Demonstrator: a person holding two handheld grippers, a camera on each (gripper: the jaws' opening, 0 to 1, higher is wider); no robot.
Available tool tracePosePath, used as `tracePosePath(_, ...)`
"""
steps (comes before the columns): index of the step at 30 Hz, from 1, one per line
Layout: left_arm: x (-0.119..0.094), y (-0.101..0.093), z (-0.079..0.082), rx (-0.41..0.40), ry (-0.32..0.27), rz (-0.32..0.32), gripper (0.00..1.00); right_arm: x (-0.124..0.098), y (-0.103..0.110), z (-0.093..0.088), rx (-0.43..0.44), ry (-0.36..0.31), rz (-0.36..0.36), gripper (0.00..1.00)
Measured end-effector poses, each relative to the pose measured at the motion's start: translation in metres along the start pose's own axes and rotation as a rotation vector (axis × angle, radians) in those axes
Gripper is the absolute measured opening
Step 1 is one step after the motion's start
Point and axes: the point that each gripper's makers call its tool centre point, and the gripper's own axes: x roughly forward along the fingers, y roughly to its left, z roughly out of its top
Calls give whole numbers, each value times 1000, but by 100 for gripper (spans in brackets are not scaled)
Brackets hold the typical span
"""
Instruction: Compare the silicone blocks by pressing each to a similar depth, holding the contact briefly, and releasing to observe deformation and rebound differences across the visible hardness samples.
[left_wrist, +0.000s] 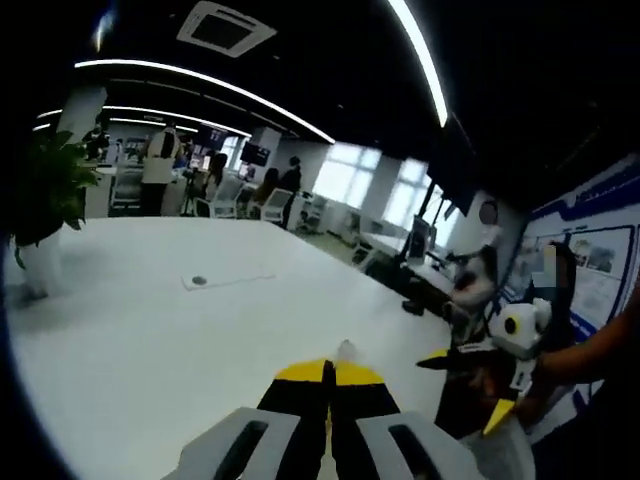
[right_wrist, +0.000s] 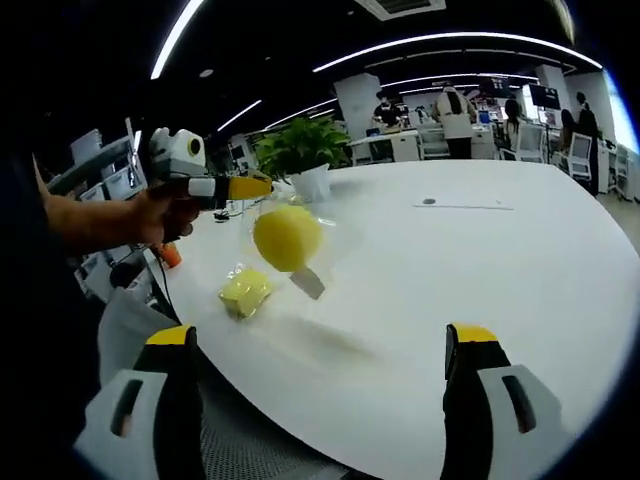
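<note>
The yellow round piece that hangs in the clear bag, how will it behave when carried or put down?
Probably light: the left gripper holds the thin clear bag by its top alone. Hanging free above the table, the yellow piece will likely swing. Its rounded shape may roll when put down.

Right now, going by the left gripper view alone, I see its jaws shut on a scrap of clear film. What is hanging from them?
Observer: In the right gripper view, the left gripper holds a clear bag by its top. A round yellow block sits inside, and the bag hangs above the table.
Operator: Is any other sample out?
Observer: Yes, a second, paler yellow block lies on the table close by, near the edge. It looks wrapped in clear film too.
</note>
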Motion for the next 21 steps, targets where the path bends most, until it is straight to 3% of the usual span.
tracePosePath(4, -5, -3, 15, -2, -34, 2, 0, 2, -1, 10, -8, -20, 9, 96)
tracePosePath(9, -10, -6, 35, -9, -75, -5, 0, 1, -4, 40, -10, -99, 38, 96)
tracePosePath(14, -15, -15, 43, 10, -81, -19, 0, 6, -9, 67, -48, -134, 51, 96)
tracePosePath(21, -19, -26, 54, 15, -101, -39, 0, 16, 6, 93, -135, -166, 142, 96)
